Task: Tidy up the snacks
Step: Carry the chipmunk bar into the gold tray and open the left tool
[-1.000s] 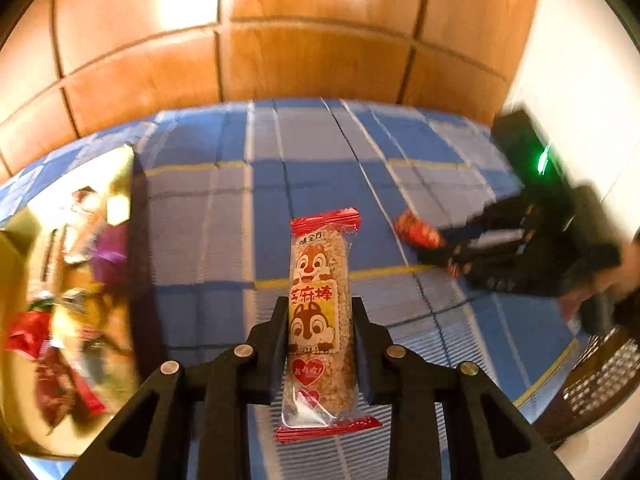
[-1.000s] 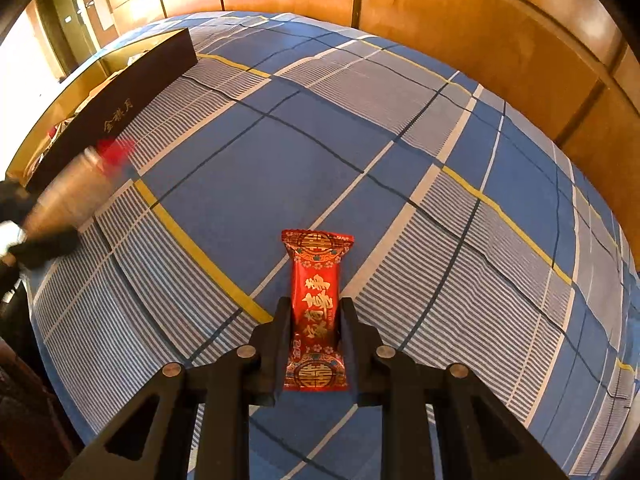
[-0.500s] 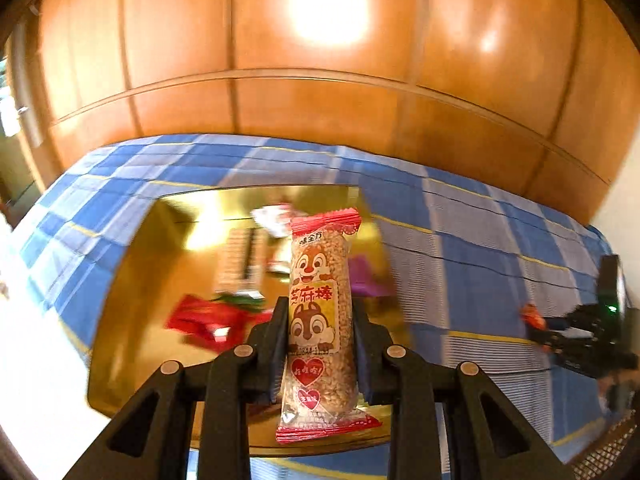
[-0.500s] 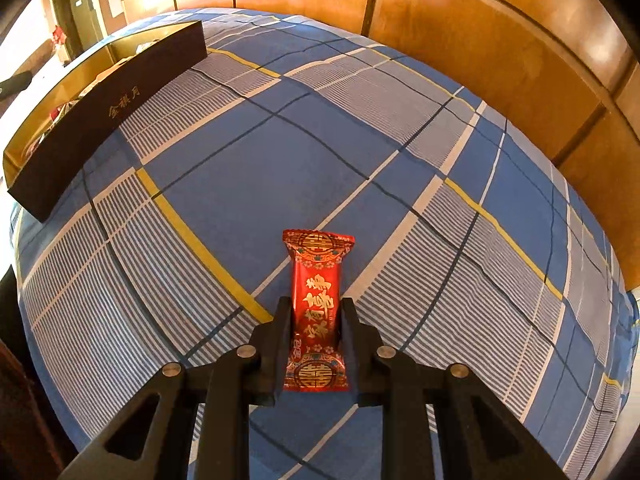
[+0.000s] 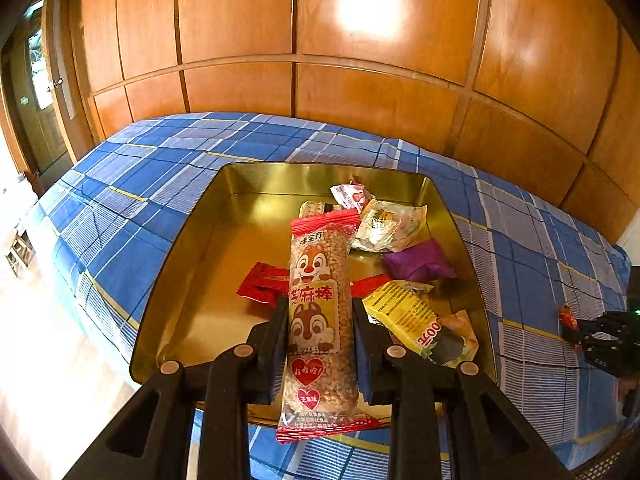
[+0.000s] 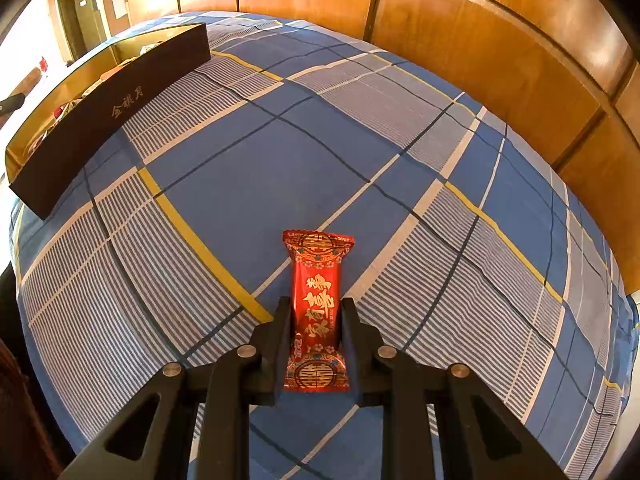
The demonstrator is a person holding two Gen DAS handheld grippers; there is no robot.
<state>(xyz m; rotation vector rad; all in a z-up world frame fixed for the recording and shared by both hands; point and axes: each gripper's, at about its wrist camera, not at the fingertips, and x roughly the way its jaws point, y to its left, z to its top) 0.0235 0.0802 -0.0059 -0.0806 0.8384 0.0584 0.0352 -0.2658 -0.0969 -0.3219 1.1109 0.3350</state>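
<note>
Two grippers, one wrapped snack pinched in each.

The left gripper (image 5: 320,320) is clamping one clear sesame bar with a squirrel label (image 5: 319,312), now hanging over the near edge of the gold rectangular tin (image 5: 192,240), which is holding about seven wrapped snacks; a second ago the tin was off to the side. The right gripper (image 6: 316,320) is squeezing one red foil candy bar (image 6: 317,312) above the blue plaid cloth (image 6: 360,128), unchanged.
</note>
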